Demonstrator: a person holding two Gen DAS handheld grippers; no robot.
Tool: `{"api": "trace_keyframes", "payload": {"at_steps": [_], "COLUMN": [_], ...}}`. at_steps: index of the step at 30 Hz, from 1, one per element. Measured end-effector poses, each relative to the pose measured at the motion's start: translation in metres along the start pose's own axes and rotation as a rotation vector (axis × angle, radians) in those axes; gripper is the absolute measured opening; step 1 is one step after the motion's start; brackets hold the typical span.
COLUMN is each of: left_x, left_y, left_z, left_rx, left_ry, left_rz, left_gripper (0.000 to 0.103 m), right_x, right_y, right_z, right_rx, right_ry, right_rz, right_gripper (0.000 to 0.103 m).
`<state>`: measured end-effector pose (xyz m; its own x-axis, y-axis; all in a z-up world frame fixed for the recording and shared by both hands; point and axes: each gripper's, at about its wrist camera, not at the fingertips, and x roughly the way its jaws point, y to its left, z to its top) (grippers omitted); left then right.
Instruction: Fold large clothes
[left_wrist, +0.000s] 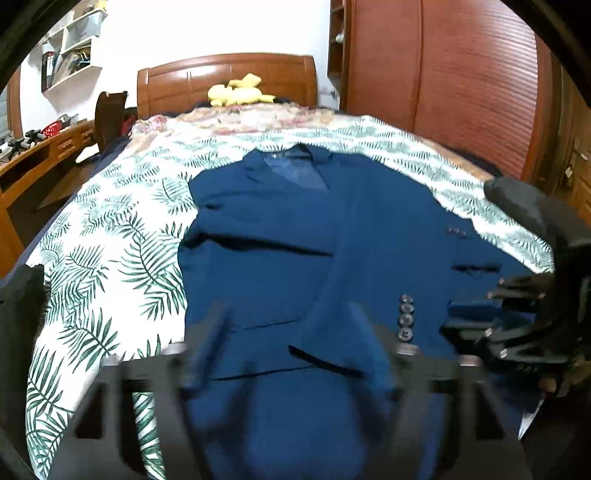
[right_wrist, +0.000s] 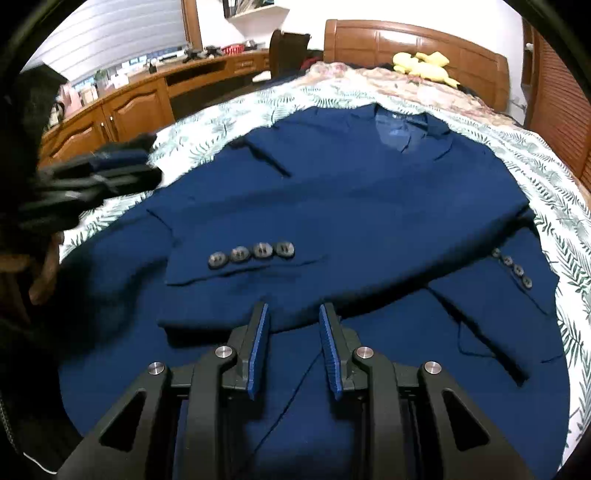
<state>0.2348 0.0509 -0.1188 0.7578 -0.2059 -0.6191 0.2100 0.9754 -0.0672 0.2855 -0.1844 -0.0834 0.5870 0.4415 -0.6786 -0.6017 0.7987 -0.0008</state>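
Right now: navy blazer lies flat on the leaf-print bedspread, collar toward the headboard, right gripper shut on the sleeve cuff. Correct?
Not quite. The right gripper is open: in the right wrist view its blue-padded fingers stand apart, with nothing between them. The rest holds: the navy blazer lies flat on the leaf-print bedspread, collar toward the wooden headboard.

Bright even indoor light, fisheye-warped edges, left hand-held gripper motion-blurred.

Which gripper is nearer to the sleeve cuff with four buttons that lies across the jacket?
Right. The right gripper is open, just below the cuff, over the jacket. The left gripper is off to the cuff's left, over the bedspread.
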Motion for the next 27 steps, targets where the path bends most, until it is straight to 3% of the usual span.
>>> {"api": "trace_keyframes", "payload": {"at_steps": [19,22,27], "left_x": [-0.051,-0.059,-0.074], "left_y": [0.015,0.017,0.017], "left_z": [-0.025,-0.031,-0.040], "left_rx": [-0.033,-0.053,-0.072], "left_ry": [-0.035,-0.028,-0.024], "left_rz": [0.058,0.054,0.061], "left_gripper": [0.082,0.082,0.082], "right_x": [0.004,-0.012,-0.063], "right_y": [0.000,-0.003,-0.022], "right_z": [0.005,0.005,-0.009], "right_rx": [-0.003,0.002,0.047], "right_ry": [0.032,0.038,-0.030], "right_rz": [0.009,0.001,-0.043], "right_gripper": [0.036,0.036,0.036]}}
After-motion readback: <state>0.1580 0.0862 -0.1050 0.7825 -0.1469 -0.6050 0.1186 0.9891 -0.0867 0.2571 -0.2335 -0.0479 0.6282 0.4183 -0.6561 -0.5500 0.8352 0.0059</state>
